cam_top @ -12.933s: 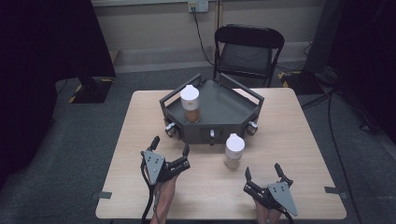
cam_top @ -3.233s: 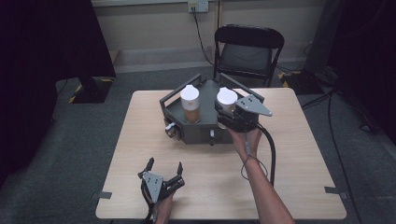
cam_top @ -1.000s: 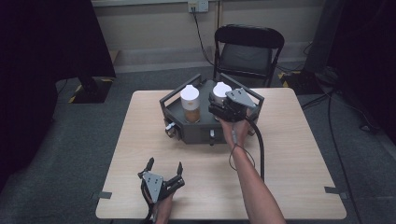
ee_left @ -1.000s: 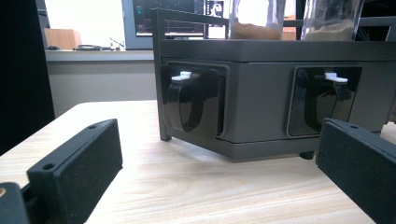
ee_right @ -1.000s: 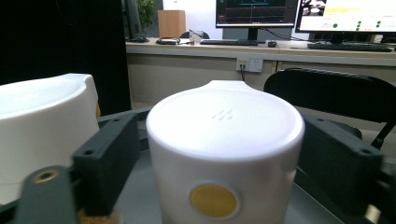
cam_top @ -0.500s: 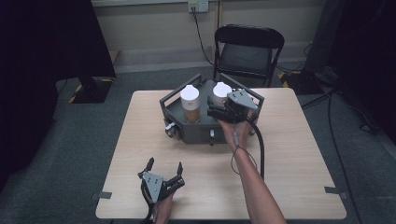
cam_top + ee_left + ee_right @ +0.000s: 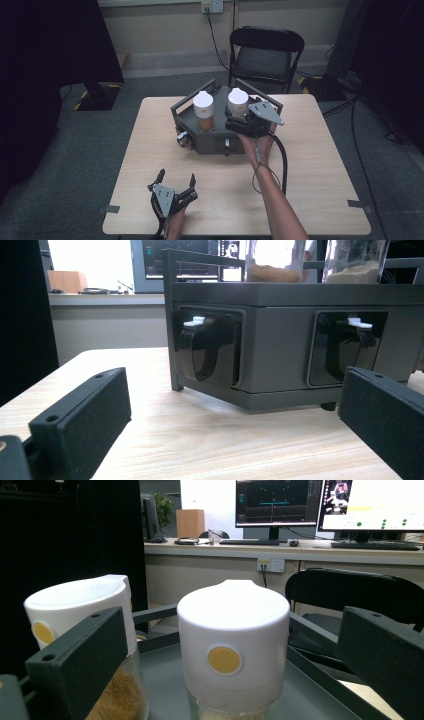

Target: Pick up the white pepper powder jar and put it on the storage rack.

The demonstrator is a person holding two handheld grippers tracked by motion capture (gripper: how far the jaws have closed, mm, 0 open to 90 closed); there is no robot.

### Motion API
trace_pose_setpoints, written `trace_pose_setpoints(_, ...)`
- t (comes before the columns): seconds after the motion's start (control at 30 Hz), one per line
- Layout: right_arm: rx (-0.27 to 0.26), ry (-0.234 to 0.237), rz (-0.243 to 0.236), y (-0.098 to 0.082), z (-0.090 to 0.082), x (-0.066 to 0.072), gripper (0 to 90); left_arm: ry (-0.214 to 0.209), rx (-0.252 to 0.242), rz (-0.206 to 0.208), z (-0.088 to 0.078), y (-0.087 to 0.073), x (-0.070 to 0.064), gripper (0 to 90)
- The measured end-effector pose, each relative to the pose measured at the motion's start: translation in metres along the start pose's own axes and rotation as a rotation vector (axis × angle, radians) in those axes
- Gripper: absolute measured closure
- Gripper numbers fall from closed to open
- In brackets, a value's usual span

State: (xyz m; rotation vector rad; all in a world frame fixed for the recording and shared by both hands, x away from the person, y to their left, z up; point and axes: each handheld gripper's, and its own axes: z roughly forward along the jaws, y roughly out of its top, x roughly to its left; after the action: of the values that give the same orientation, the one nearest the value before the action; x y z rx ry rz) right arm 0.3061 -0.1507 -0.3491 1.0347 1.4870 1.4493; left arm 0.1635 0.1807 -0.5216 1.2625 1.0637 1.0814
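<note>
Two white-lidded jars stand side by side on a dark grey three-sided rack (image 7: pixel 200 142) at the table's far middle: one with brown contents (image 7: pixel 204 111) on the left, the other (image 7: pixel 238 102) to its right. My right gripper (image 7: pixel 234 124) is just in front of the right jar, open. In the right gripper view this jar (image 7: pixel 232 645) stands a little beyond the spread jaws, untouched, and the other jar (image 7: pixel 80 605) is at the left. My left gripper (image 7: pixel 176 179) rests open near the table's front edge and faces the rack's front wall (image 7: pixel 280 325).
Two black dispenser knobs (image 7: pixel 205 347) (image 7: pixel 347 347) sit in the rack's front wall. A black folding chair (image 7: pixel 267 57) stands behind the table. Bare tabletop (image 7: pixel 320 165) lies to the right and in front of the rack.
The second jar went from the table onto the rack in my right gripper. Over the last second that gripper has drawn back slightly from the jar. The left gripper has stayed still.
</note>
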Motion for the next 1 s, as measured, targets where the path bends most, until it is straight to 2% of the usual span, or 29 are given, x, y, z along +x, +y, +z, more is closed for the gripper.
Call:
trace_pose_setpoints(0.4,-0.019,-0.007,0.009,-0.009,-0.021,-0.006,0.0,0.0,0.0,0.0,0.0,0.0,0.0,0.1)
trace_pose_setpoints(0.63,-0.04,-0.008,0.03,-0.013,-0.034,-0.008,0.0,0.0,0.0,0.001,0.0,0.0,0.0,0.1)
trace_pose_setpoints(1.0,-0.074,0.003,0.049,-0.028,-0.059,-0.01,0.0,0.0,-0.001,0.0,0.0,0.0,0.0,0.1)
